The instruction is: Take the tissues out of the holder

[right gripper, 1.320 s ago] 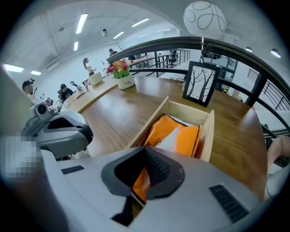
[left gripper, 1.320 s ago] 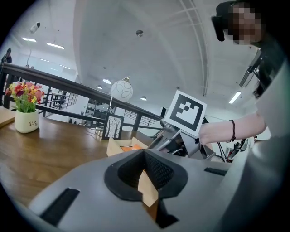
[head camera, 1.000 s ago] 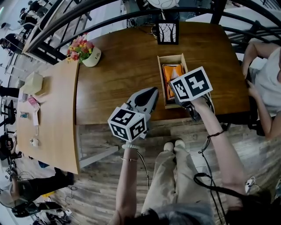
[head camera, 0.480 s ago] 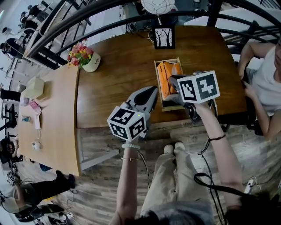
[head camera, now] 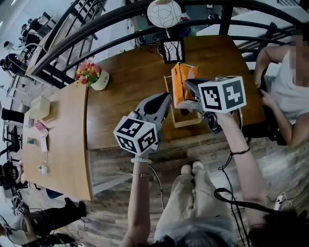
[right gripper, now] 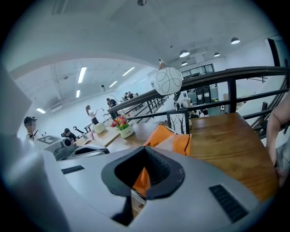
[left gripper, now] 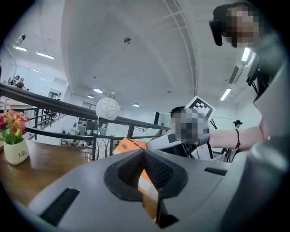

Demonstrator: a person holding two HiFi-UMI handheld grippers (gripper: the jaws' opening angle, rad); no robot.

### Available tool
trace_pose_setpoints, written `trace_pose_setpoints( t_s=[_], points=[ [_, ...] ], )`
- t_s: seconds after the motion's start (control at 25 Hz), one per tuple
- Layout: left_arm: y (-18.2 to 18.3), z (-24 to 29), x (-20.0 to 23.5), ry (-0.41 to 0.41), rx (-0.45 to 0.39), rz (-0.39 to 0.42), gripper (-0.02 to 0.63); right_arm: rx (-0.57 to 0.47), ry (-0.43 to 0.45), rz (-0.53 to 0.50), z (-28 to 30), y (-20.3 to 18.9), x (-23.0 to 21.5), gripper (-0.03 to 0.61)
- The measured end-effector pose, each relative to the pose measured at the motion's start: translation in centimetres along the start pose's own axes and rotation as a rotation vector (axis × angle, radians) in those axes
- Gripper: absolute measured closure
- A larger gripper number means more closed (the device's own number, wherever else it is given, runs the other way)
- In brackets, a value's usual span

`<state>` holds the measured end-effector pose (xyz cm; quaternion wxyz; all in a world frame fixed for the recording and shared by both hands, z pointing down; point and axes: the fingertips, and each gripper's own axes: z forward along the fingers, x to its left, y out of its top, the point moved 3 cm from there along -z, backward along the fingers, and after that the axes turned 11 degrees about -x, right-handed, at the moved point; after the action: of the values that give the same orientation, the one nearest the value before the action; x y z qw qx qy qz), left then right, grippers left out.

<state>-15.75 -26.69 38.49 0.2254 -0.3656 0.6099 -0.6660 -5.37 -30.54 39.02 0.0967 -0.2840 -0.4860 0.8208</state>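
a dark wooden table (head camera: 130, 72) is filling the far middle of the head view, with a paler table (head camera: 63, 125) butting against its left end. a black railing (head camera: 96, 29) is curving along the far side. a seated person (head camera: 294, 91) is leaning at the table's right end.

the left gripper (head camera: 167, 99) is reaching in from the near edge, its marker cube nearest the wearer. its tip is lying at the left wall of the holder (head camera: 186, 121). in the left gripper view the left gripper (left gripper: 146, 156) is keeping its jaws drawn together, with a strip of the holder's wood (left gripper: 151, 204) caught between them.

the right gripper (head camera: 188, 88) is coming in from the right, over the holder. in the right gripper view its jaws (right gripper: 145, 158) are pinching shut on the orange edge of the tissue pack (right gripper: 170, 140).

the holder, an open wooden box, is sitting near the table's near edge, right of centre. the tissue pack (head camera: 181, 82) is hanging tilted above the holder's far half, raised out of the box; whether its lower end is clear of the rim cannot be told. the left gripper view is showing the same pack (left gripper: 129, 146) just beyond its jaws.

a white globe lamp (head camera: 164, 12) is hanging over the railing. a framed tree picture (head camera: 173, 50) is standing at the far edge, just beyond the holder. a white pot of flowers (head camera: 96, 77) is sitting at the table's far left corner.
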Motion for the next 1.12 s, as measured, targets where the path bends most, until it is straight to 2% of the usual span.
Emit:
trace_pose_setpoints(
  t_s=[0.28, 0.6, 0.8, 1.12],
  points=[
    [1.4, 1.5, -2.2, -0.069, -0.019, 0.016, 0.606, -0.05, -0.019, -0.012, -2.6, 1.9, -0.4, 0.566],
    [0.8, 3.9, -5.2, -0.11, -0.002, 0.018, 0.606, -0.081, -0.038, 0.004, -5.9, 2.3, -2.9, 0.566],
    [0.2, 6.0, -7.9, -0.107, 0.0, 0.002, 0.606, -0.053, -0.029, 0.018, -8.2, 1.6, -5.4, 0.566],
    [-2.2, 9.4, -12.1, -0.108, 0.022, -0.032, 0.606, 0.0, -0.086, 0.02, -11.4, -0.5, -11.1, 0.566]
  ],
)
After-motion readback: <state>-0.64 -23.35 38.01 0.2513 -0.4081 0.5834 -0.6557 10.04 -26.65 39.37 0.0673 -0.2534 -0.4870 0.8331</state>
